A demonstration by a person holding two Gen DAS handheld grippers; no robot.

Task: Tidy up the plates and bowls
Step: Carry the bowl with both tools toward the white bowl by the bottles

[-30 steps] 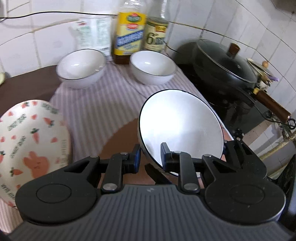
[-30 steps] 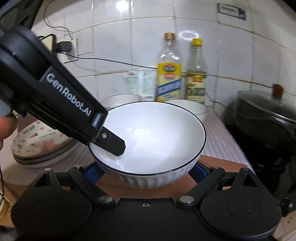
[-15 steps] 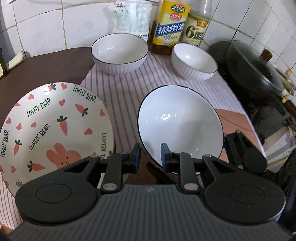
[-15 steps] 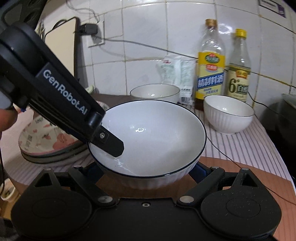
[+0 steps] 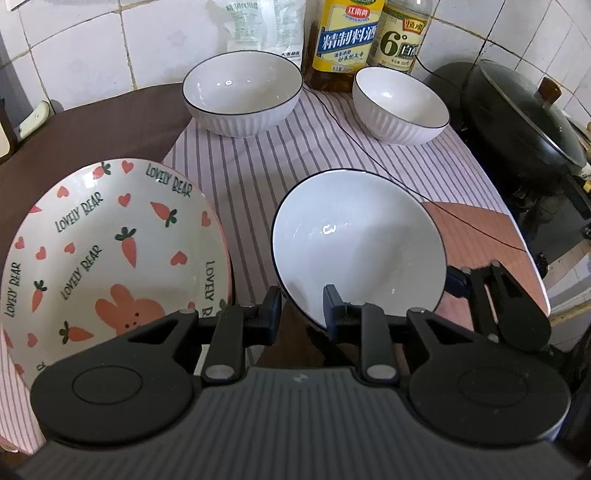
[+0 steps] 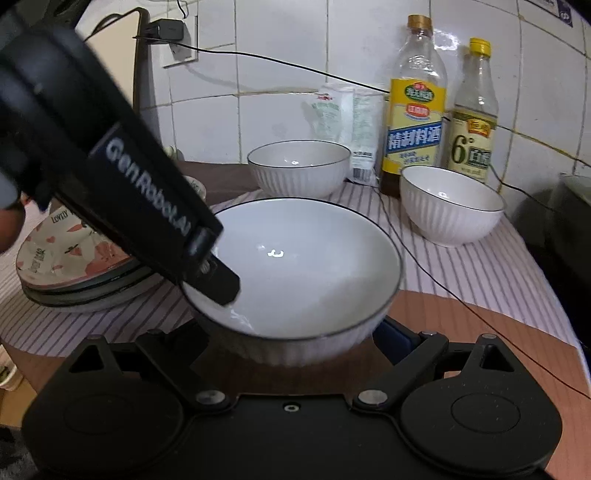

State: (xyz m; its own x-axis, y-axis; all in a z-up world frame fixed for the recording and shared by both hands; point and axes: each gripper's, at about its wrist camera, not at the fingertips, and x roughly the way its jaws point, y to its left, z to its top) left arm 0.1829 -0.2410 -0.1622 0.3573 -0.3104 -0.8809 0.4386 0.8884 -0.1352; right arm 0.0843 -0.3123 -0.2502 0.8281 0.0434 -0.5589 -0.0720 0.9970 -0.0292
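Note:
A wide white bowl with a dark rim (image 5: pixel 358 251) (image 6: pixel 295 266) is held between both grippers above the counter. My left gripper (image 5: pixel 301 310) is shut on its near rim, one finger inside and one outside. My right gripper (image 6: pixel 291 343) has its fingers against the bowl's ribbed sides, shut on it. Two more white bowls stand at the back, one on the left (image 5: pixel 243 92) (image 6: pixel 299 168) and one on the right (image 5: pixel 400 103) (image 6: pixel 452 205). A stack of plates with a rabbit-and-carrot plate on top (image 5: pixel 107 251) (image 6: pixel 66 254) sits at the left.
Two bottles (image 5: pixel 345 40) (image 6: pixel 413 118) and a white packet (image 5: pixel 264 27) stand against the tiled wall. A black lidded wok (image 5: pixel 524 118) sits at the right. A thin black cable (image 5: pixel 369 147) runs across the striped cloth (image 5: pixel 258 170).
Both views have shifted: the plate stack and back bowls now show more fully and closer. The held bowl stays in both grippers.

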